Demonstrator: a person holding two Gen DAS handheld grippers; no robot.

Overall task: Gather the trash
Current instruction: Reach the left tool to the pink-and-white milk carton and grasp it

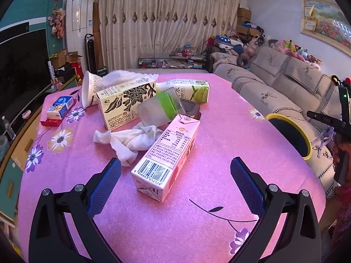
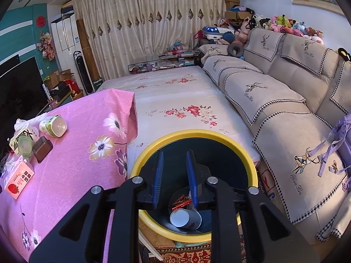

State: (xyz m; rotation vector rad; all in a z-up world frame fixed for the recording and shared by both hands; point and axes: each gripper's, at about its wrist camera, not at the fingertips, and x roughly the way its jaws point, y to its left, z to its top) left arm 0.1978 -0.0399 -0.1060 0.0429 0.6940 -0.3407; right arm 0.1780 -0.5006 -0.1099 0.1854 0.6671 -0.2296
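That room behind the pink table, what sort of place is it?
Most likely a family living room: a long beige sofa with stuffed toys along its back, floor-length curtains, and a dark TV screen on the opposite wall.

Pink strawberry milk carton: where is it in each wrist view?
Left wrist: pink strawberry milk carton lies centre frame on the pink tablecloth, between the open fingers.
Right wrist: same carton at far left edge.
Shared landmark: yellow-rimmed bin.

curtains (image 1: 166, 22) cream, drawn | sofa (image 2: 274, 92) beige, right | TV (image 1: 19, 70) dark, left | wall (image 1: 13, 19) teal
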